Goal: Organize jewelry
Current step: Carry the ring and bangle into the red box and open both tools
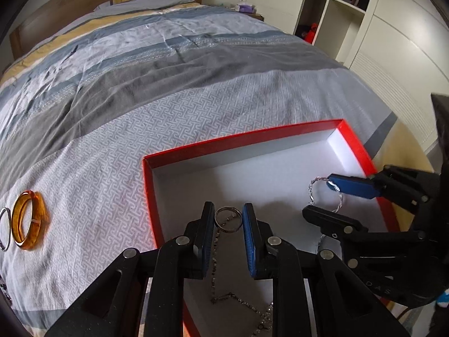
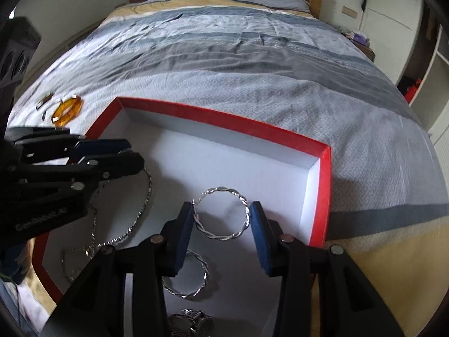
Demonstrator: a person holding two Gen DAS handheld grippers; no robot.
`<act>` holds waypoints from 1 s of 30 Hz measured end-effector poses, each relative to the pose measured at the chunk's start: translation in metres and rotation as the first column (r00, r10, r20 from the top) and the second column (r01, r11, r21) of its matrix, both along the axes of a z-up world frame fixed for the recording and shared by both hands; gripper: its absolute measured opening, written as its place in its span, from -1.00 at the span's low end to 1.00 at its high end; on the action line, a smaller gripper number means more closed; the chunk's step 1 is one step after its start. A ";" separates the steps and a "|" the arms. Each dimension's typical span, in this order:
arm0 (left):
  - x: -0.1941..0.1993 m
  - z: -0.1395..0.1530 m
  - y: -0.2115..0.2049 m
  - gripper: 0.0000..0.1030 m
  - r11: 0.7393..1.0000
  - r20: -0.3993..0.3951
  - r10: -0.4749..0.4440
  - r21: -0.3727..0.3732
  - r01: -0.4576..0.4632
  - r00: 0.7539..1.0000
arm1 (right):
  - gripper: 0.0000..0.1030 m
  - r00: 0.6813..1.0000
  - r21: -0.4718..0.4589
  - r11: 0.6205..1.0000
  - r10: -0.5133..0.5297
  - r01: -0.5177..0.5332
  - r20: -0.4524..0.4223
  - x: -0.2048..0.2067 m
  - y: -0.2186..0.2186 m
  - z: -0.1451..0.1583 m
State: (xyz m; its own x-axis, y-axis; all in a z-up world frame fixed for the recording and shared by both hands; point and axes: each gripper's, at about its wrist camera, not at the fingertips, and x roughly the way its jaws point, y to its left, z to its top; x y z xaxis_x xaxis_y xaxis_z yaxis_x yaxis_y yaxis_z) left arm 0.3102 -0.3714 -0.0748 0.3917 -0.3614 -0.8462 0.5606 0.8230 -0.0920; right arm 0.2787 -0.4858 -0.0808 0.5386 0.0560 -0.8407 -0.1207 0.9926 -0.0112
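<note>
Both wrist cameras look steeply down, close over the red box (image 1: 355, 143) (image 2: 221, 113) on the bed (image 1: 168, 90) (image 2: 252, 64) — each catching the other's gripper.

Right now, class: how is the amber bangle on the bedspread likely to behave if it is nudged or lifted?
The amber bangle looks like a thick, rigid ring, so it should probably keep its shape. Its glossy, see-through surface suggests it could slip in a grip. Lying flat on the soft bedspread, it likely slides rather than rolls.

one red box (image 2: 322, 193), two twisted silver bangles (image 2: 224, 216), one amber bangle (image 1: 29, 220)
</note>
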 end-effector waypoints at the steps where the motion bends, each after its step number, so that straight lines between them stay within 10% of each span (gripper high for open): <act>1: -0.001 -0.001 0.000 -0.60 1.000 0.005 0.000 0.008 0.000 1.000 | -0.24 1.000 -0.005 1.000 0.005 -0.005 0.000 0.000 0.001 0.000; 12: -0.011 0.003 0.002 -0.54 0.998 0.004 -0.048 0.030 0.048 0.999 | -0.21 0.999 -0.017 1.000 0.024 -0.025 -0.025 -0.006 -0.002 0.003; 17: -0.025 0.012 0.009 -0.21 0.997 0.013 -0.064 0.050 0.063 0.998 | -0.18 0.999 -0.025 1.000 -0.010 0.009 -0.039 -0.020 -0.007 0.013; 30: -0.107 0.093 0.060 -0.14 0.998 0.117 -0.066 -0.013 0.068 0.991 | -0.17 0.977 0.057 0.982 -0.185 0.179 0.102 -0.130 0.011 0.108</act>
